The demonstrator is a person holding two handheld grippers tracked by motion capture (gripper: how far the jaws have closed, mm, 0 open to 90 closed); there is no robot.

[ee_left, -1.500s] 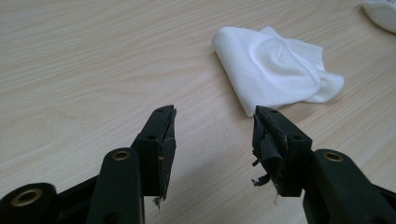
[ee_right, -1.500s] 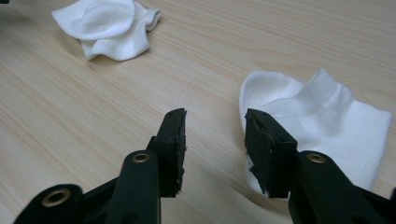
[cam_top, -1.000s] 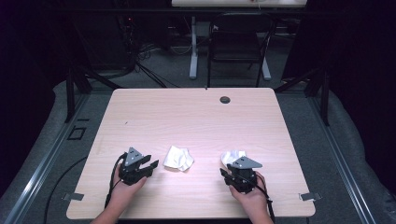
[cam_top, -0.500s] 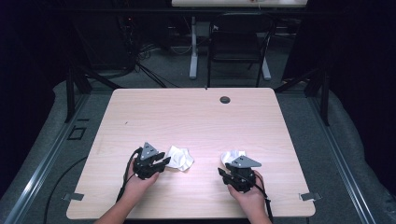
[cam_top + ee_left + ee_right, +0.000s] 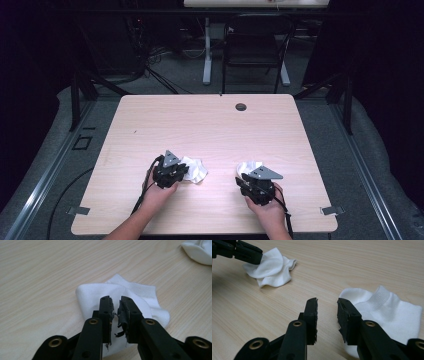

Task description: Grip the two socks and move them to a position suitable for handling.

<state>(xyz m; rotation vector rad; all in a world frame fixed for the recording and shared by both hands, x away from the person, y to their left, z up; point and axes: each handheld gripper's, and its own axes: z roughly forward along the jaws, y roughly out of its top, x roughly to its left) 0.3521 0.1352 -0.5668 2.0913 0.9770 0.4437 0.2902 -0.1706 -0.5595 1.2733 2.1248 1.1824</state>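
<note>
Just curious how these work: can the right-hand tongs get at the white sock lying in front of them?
Probably yes. The right tongs are open, the sock lies right at their tips on bare table, and nothing sits between them.

the table (image 5: 210, 125) is pale, matt wood-grain laminate, both socks (image 5: 130, 300) (image 5: 387, 312) on it are soft white knit cloth with ribbed cuffs, and the left gripper (image 5: 116, 307) is matt black with frayed rubbery pads and brass-coloured rivets.

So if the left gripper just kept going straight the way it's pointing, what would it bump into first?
The left gripper would most likely meet the crumpled white sock right at its tips; whether it already touches is unclear.
</note>
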